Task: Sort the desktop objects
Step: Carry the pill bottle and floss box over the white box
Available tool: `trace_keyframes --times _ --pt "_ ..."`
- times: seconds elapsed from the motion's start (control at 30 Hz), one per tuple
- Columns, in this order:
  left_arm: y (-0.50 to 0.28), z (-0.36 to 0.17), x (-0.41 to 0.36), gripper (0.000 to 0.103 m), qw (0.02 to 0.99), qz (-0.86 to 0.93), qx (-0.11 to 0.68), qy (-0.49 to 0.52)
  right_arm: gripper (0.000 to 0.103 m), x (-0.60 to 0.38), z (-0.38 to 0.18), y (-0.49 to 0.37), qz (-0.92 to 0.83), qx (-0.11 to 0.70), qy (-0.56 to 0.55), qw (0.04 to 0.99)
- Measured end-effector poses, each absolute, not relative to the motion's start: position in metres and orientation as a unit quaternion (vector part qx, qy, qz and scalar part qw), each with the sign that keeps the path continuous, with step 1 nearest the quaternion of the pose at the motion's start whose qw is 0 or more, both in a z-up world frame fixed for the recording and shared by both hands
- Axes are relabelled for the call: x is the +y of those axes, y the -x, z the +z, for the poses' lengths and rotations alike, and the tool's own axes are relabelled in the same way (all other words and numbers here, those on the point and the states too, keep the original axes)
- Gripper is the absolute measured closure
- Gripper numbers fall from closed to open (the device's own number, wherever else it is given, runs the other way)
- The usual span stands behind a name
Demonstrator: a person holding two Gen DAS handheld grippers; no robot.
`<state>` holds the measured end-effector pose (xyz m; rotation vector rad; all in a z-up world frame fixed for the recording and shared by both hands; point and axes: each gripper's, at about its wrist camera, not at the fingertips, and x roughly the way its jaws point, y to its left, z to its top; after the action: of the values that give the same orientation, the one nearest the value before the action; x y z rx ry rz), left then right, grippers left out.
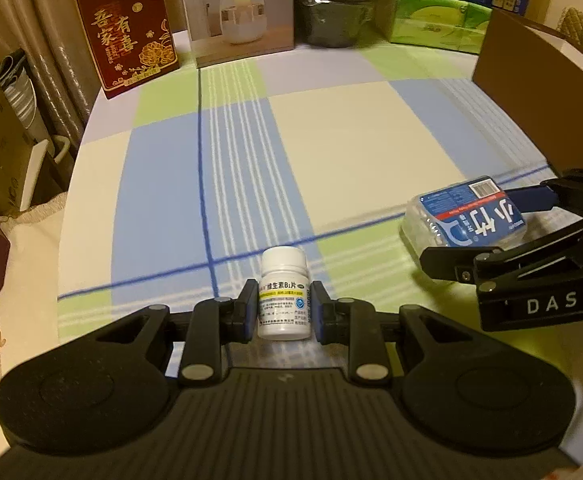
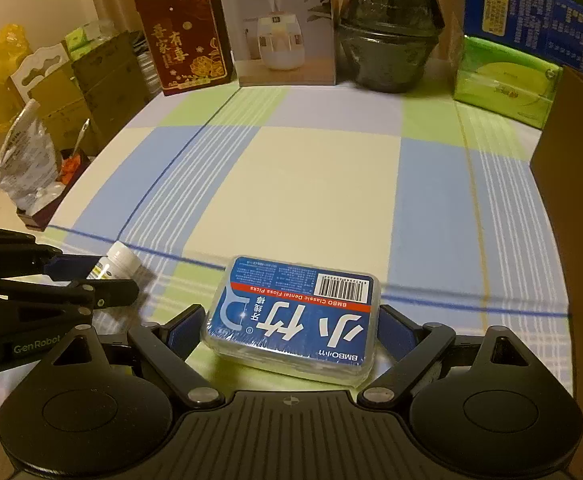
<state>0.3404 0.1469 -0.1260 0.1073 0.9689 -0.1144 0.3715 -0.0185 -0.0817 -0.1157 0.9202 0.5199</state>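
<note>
My left gripper (image 1: 284,312) is shut on a small white vitamin bottle (image 1: 283,294) that stands upright near the table's front edge. The bottle also shows in the right wrist view (image 2: 117,264), between the left gripper's fingers (image 2: 71,264). My right gripper (image 2: 291,330) is shut on a clear dental floss pick box with a blue label (image 2: 295,318), both pads against its short sides. In the left wrist view the box (image 1: 465,214) lies to the right, held by the right gripper (image 1: 487,224).
A brown cardboard box (image 2: 571,200) stands at the right edge. At the back stand a red gift box (image 2: 185,34), a humidifier carton (image 2: 277,24), a dark pot (image 2: 387,36), a green tissue pack (image 2: 503,80) and a blue carton (image 2: 539,20). Clutter (image 2: 31,160) lies off the left edge.
</note>
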Motion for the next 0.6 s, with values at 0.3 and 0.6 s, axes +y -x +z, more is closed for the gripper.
trace_keyframes --times 0.3,0.6 --pt "-0.315 -0.104 0.128 0.080 0.884 -0.073 0.460 -0.049 0.015 -0.041 -0.060 -0.344 0.258 0.438 0.043 0.860" --pt "-0.278 -0.078 0.105 0.080 0.891 -0.088 0.443 -0.048 0.015 -0.065 -0.035 -0.308 0.270 0.426 0.039 0.862"
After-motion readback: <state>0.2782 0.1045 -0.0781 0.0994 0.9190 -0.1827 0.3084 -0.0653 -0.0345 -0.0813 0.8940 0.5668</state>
